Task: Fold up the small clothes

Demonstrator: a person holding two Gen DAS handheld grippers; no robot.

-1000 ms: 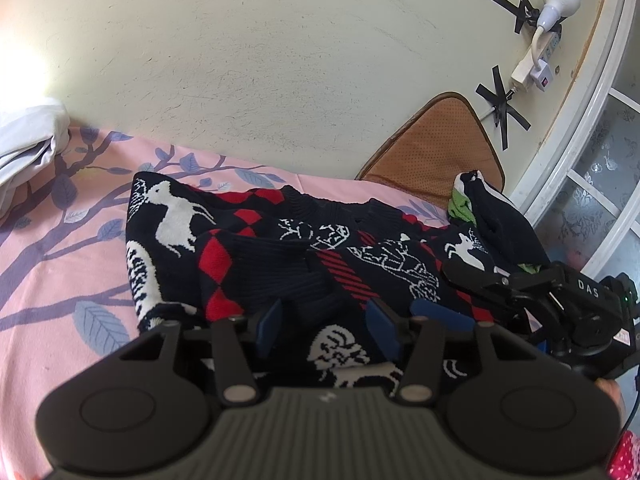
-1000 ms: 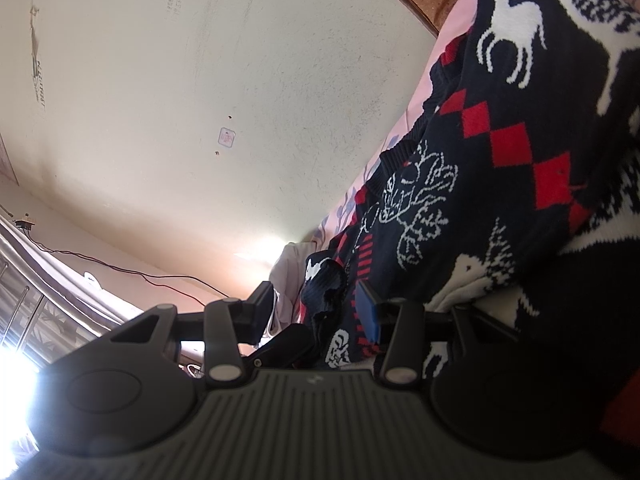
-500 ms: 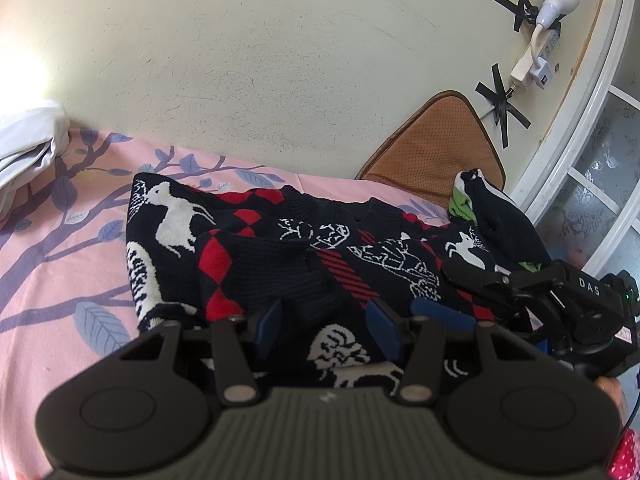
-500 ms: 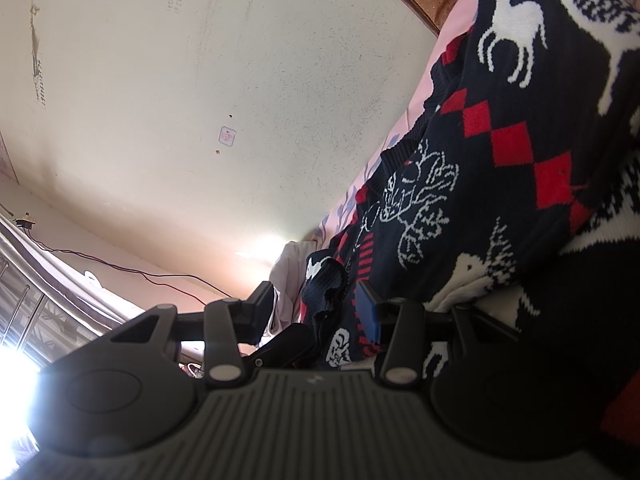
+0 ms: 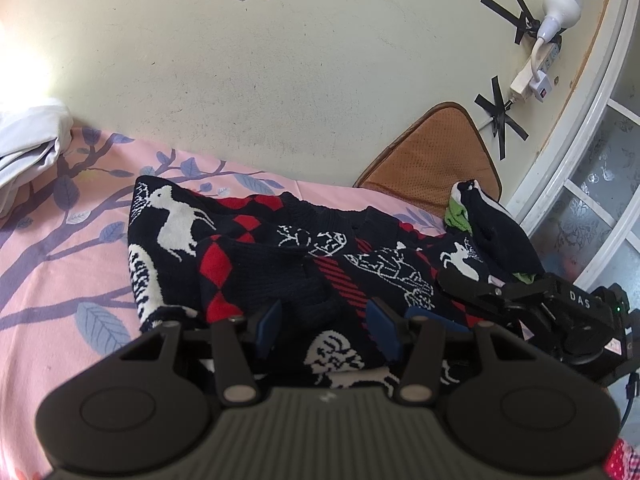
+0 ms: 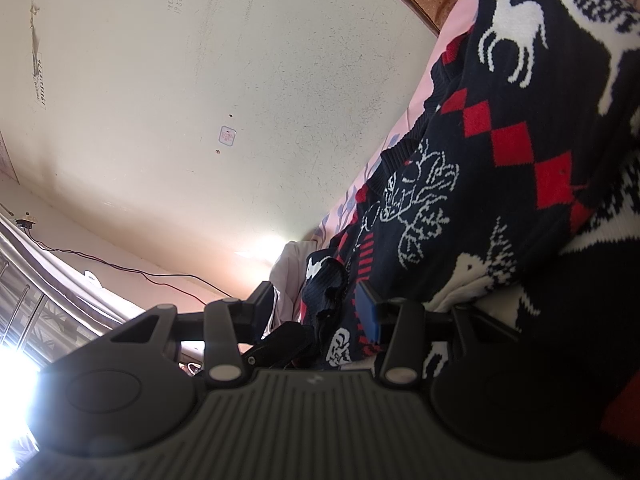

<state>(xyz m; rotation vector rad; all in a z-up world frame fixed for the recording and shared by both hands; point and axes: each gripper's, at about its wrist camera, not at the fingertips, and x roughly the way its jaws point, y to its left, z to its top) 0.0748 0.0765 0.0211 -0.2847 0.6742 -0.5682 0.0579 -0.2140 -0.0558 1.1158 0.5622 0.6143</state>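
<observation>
A black knit sweater with red diamonds and white deer lies on the pink bedsheet, one sleeve folded across its front. My left gripper hovers low over the near hem. Its blue pads stand apart and the sleeve cuff lies loose beyond them, not pinched. My right gripper rests on its side on the sweater's right part, fingers pointing left. In the right wrist view the sweater fills the right side, and my right gripper is open with nothing between its fingers. The left gripper shows ahead.
A white folded cloth sits at the bed's left end. A brown cushion leans on the wall, with a black and green garment in front of it. A lamp and power strip hang on the wall by the window frame.
</observation>
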